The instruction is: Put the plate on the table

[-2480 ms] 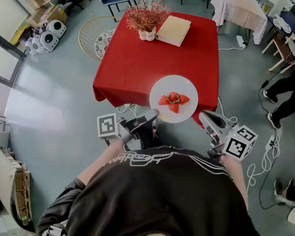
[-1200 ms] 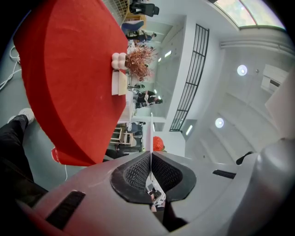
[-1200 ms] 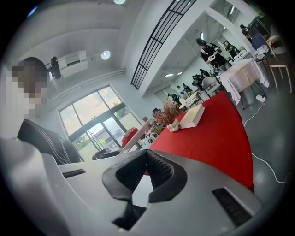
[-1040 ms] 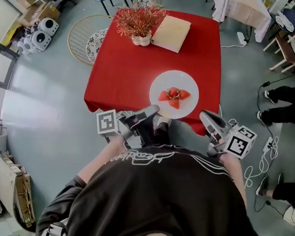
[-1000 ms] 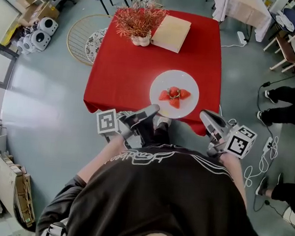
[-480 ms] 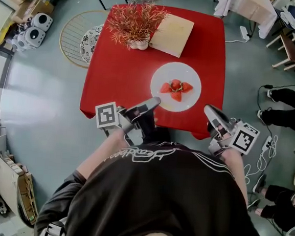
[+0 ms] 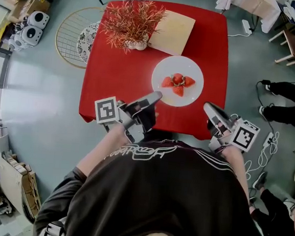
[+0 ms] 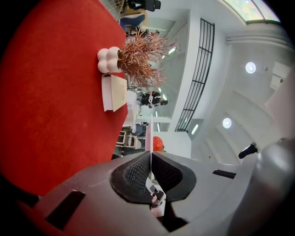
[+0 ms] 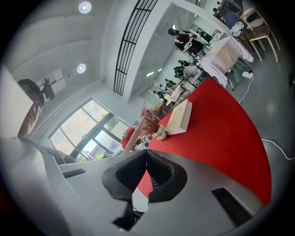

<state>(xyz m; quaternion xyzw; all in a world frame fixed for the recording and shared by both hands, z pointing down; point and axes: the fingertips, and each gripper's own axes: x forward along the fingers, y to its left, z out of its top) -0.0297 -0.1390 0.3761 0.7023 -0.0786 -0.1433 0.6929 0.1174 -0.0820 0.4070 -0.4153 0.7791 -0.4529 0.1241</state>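
The plate [image 7: 164, 70] sits over the near right part of the table [image 7: 114, 91], with strawberries [image 7: 177, 83] at its middle. The left gripper [image 7: 157, 95] is at its near-left rim and the right gripper [image 7: 208, 107] at its near-right rim. Behind, a potted plant [image 7: 129, 23] stands far left, with a book [image 7: 172, 25] just right of it. A round wire rack [image 7: 68, 31] lies on the floor left of the table.

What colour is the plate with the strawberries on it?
The plate is plain white. It shows best in the head view, against the red table.

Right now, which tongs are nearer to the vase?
Left. The left tongs hold the plate near-left, closer to the vase; the right tongs hold it near-right, farther.
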